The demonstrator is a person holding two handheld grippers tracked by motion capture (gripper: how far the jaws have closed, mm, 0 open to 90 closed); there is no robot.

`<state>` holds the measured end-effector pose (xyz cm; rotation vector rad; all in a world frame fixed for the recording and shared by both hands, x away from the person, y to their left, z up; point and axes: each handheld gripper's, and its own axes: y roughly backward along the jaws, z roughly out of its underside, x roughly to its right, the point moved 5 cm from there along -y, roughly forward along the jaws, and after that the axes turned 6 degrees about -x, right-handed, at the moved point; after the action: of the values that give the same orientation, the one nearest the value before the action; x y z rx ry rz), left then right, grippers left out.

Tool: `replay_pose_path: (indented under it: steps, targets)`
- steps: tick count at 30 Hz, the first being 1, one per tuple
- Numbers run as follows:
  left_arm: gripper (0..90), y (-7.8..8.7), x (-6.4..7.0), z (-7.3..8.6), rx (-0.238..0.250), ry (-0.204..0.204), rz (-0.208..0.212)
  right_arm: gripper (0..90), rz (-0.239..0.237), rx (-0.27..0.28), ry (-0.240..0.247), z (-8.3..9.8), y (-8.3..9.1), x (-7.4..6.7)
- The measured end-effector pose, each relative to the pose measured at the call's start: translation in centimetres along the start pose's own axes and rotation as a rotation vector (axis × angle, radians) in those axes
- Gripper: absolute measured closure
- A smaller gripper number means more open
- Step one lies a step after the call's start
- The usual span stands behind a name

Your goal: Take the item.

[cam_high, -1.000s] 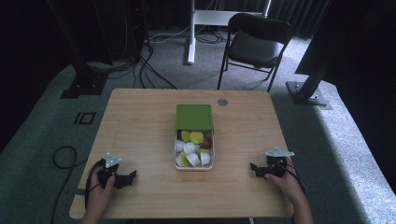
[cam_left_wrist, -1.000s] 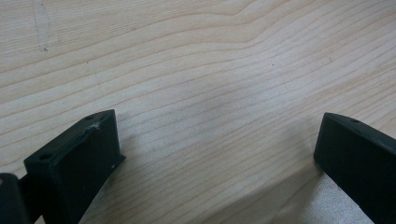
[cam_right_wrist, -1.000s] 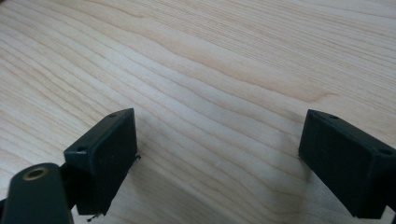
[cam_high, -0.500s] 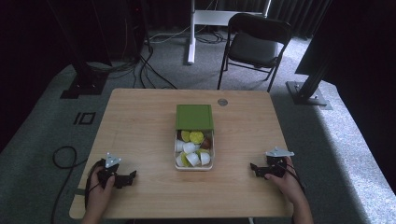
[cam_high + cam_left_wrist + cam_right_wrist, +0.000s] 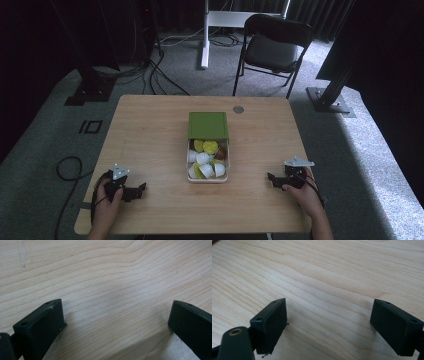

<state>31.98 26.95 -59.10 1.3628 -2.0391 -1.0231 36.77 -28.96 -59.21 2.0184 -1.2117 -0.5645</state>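
High view: the clear box (image 5: 208, 159) of little cups sits in the middle of the wooden table (image 5: 150, 135), with its green lid (image 5: 208, 124) slid toward the far end, so its long side runs from the person to the far edge and its open part faces the person. The left gripper (image 5: 131, 190) rests on the table left of the box and the right gripper (image 5: 276, 179) right of it, and the right one looks a bit nearer, though that is hard to judge from up here. Both grippers have their jaws spread wide with nothing between them, only bare wood.
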Motion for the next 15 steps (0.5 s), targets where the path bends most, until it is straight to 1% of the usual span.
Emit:
replay_pose_path:
  steps: [5, 7, 9, 13, 15]
  targets:
    - [1.4, 0.0, 0.0, 0.0, 0.000, 0.000, 0.000, 13.7, -0.006, 0.022, 0.002, -0.7, 0.4, -0.3]
    - [1.3, 0.0, 0.0, 0.0, 0.000, 0.000, 0.000, 13.7, 0.000, 0.035, 0.004, -1.2, 0.6, -0.4]
    - [1.4, 0.0, 0.0, 0.0, 0.000, 0.000, 0.000, 13.7, -0.013, 0.044, 0.000, -1.7, 0.9, -0.7]
    - [1.4, 0.0, 0.0, 0.0, 0.001, 0.001, 0.000, 13.7, -0.014, 0.066, 0.016, -2.7, 1.5, -1.1]
    - [1.4, 0.0, 0.0, 0.0, 0.001, 0.001, 0.000, 13.7, -0.024, 0.077, 0.020, -3.3, 1.8, -1.4]
